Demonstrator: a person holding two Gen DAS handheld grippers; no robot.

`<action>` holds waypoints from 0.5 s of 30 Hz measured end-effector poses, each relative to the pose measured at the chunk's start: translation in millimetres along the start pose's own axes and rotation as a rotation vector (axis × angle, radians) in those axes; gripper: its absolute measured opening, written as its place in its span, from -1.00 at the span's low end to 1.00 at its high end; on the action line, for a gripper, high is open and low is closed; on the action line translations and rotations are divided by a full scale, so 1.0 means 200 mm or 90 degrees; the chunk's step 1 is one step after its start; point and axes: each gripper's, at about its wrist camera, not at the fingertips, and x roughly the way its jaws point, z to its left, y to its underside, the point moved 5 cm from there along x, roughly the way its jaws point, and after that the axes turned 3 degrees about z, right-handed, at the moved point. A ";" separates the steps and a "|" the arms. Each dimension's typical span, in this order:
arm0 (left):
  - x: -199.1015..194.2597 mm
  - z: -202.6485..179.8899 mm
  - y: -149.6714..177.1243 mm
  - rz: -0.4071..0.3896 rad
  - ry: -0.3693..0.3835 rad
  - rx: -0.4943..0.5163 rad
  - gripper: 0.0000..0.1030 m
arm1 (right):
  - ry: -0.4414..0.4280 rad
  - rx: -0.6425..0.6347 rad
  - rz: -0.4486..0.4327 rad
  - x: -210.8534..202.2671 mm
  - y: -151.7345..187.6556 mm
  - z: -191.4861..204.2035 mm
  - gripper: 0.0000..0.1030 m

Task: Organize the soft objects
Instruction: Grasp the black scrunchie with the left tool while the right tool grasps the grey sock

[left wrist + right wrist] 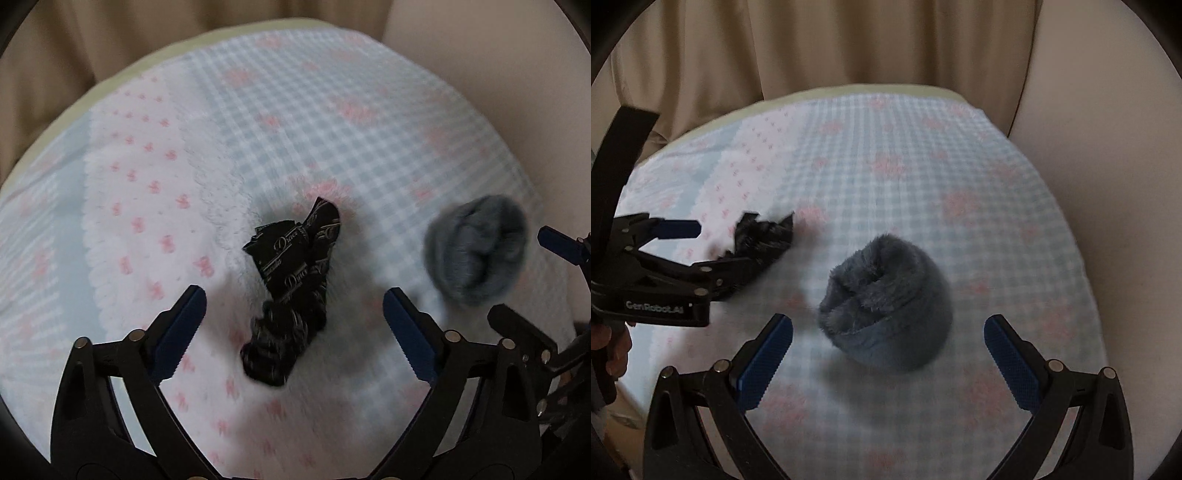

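My left gripper (293, 310) hangs over the black printed sock (291, 280), fingers spread wide with nothing between the pads. The sock lies crumpled in the centre of the left wrist view, running from mid-frame down toward the bottom, on the fluffy blanket (295, 110) of pale blue check and pink bows. My right gripper (888, 354) is just as wide apart and empty. The rolled grey fuzzy sock bundle (886, 302) sits in the middle of its view, just beyond the fingertips, its open fold facing up. In the left view the same bundle shows at centre right, blurred.

What could go wrong, as I judge it: the black sock is thin and flat against deep pile, so closing on it may pinch blanket along with it and drag the cover. A bite on one loose corner would let the rest trail and slip free. The grey bundle is round and springy — squeezed off-centre it could squirt out sideways or unroll. The two grippers are near each other, so a careless reach could knock them together.

Writing: the black sock carries a repeated pale script, something like "Draco", not fully legible. The left gripper body, seen at the left edge of the right view, reads "GenRobot.AI".
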 end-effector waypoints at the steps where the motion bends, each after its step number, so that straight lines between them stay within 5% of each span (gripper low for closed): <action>1: 0.04 0.01 0.00 0.004 0.001 0.003 0.63 | 0.002 -0.004 0.003 0.04 0.00 0.01 1.00; 6: 0.22 0.02 -0.02 0.026 0.006 0.014 0.28 | 0.013 -0.011 0.010 0.17 0.01 0.03 0.99; 11: 0.27 0.01 -0.02 0.023 0.010 0.036 -0.25 | 0.012 -0.003 0.015 0.24 -0.04 0.01 0.59; 15: 0.26 0.00 -0.04 0.023 0.010 0.052 -0.40 | 0.006 0.003 0.007 0.24 -0.08 0.02 0.41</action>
